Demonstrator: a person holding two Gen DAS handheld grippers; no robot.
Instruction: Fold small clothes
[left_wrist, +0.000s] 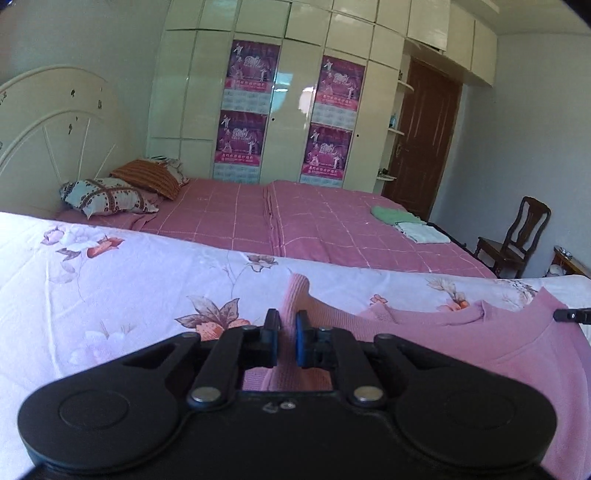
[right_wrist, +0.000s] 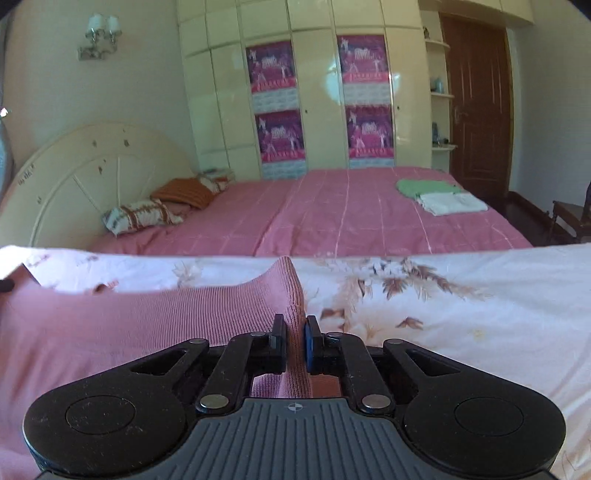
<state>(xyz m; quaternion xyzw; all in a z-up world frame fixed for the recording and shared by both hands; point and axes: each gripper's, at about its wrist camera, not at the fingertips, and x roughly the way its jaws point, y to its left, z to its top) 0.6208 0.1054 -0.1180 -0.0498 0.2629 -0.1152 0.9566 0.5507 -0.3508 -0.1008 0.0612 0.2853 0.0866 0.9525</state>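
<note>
only the right wrist view shows a wall lamp (right_wrist: 99, 35) above the headboard (right_wrist: 92, 177).

Home bedroom: pink-covered bed (right_wrist: 332, 210), headboard (right_wrist: 92, 173), pillows (right_wrist: 142, 216), wardrobe (right_wrist: 314, 92)

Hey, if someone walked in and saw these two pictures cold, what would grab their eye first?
Right up front, the left gripper and the right gripper each pinch a raised ridge of a pink knit sweater spread on a floral sheet. Behind it lies a pink checked bed with a green and a white folded cloth near its right edge. Farther back, four magenta posters stand out on the cream wardrobe.
</note>
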